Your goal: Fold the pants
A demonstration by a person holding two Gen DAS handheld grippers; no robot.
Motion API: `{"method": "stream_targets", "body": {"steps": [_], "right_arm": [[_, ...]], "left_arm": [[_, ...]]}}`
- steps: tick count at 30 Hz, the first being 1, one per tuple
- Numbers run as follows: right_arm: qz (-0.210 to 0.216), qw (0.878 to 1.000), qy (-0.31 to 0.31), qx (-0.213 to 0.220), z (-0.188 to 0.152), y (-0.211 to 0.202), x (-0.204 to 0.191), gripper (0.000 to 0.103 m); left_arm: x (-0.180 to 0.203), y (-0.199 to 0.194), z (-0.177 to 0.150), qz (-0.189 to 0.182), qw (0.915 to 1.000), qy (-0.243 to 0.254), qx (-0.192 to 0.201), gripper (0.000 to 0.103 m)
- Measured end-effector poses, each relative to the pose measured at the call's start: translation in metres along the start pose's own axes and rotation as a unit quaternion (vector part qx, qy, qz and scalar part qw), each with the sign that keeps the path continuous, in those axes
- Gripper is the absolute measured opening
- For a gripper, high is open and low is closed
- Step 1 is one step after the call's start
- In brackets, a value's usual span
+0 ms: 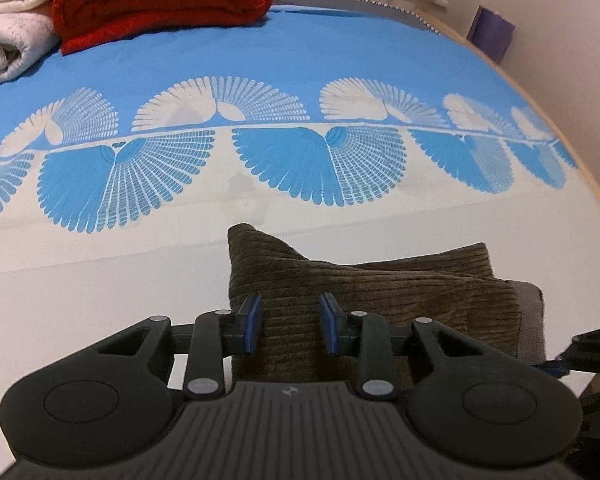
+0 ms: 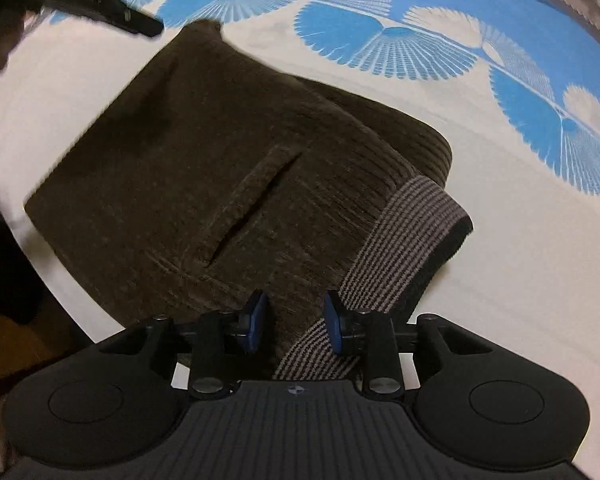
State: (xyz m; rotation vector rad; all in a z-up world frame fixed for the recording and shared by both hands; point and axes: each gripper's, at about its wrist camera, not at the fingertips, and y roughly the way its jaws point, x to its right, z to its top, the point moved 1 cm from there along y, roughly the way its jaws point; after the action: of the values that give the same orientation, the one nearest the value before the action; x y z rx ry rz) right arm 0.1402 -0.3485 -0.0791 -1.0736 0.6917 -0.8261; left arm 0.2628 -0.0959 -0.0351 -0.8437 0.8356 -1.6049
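Brown corduroy pants [image 1: 360, 280] lie folded into a compact bundle on the white part of a blue-and-white patterned bedsheet [image 1: 260, 60]. My left gripper [image 1: 291, 322] hangs over the bundle's near left part, jaws apart, with flat fabric showing between the blue pads. In the right wrist view the pants [image 2: 180, 140] show a pocket slit [image 2: 256, 204] and a grey striped waistband [image 2: 412, 220]. My right gripper [image 2: 295, 322] stands open over the seam where waistband meets corduroy. Neither pair of pads pinches cloth. The other gripper [image 2: 100, 0] shows blurred at top left.
A folded red blanket [image 1: 160, 0] and white folded blankets [image 1: 12, 20] sit at the far left of the bed. The bed's wooden edge [image 1: 580, 152] curves along the right, with a purple item [image 1: 490, 34] against the wall beyond it.
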Motion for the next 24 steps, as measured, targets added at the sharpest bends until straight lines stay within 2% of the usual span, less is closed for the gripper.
{"method": "stream_targets", "body": {"steps": [6, 16, 23, 24], "right_arm": [[0.02, 0.999, 0.024, 0.01, -0.003, -0.003, 0.008, 0.031], [0.033, 0.999, 0.023, 0.01, -0.003, -0.002, 0.005, 0.031], [0.034, 0.999, 0.029, 0.013, -0.002, -0.001, 0.006, 0.031], [0.037, 0.999, 0.035, 0.016, -0.001, -0.002, 0.007, 0.031]], "left_arm": [[0.008, 0.026, 0.003, 0.021, 0.9994, 0.006, -0.026, 0.035], [0.005, 0.055, 0.007, 0.04, 0.9978, 0.006, -0.051, 0.035], [-0.001, 0.064, 0.004, 0.037, 0.9978, -0.001, -0.056, 0.036], [-0.003, 0.062, 0.004, 0.03, 0.998, -0.005, -0.055, 0.039]]}}
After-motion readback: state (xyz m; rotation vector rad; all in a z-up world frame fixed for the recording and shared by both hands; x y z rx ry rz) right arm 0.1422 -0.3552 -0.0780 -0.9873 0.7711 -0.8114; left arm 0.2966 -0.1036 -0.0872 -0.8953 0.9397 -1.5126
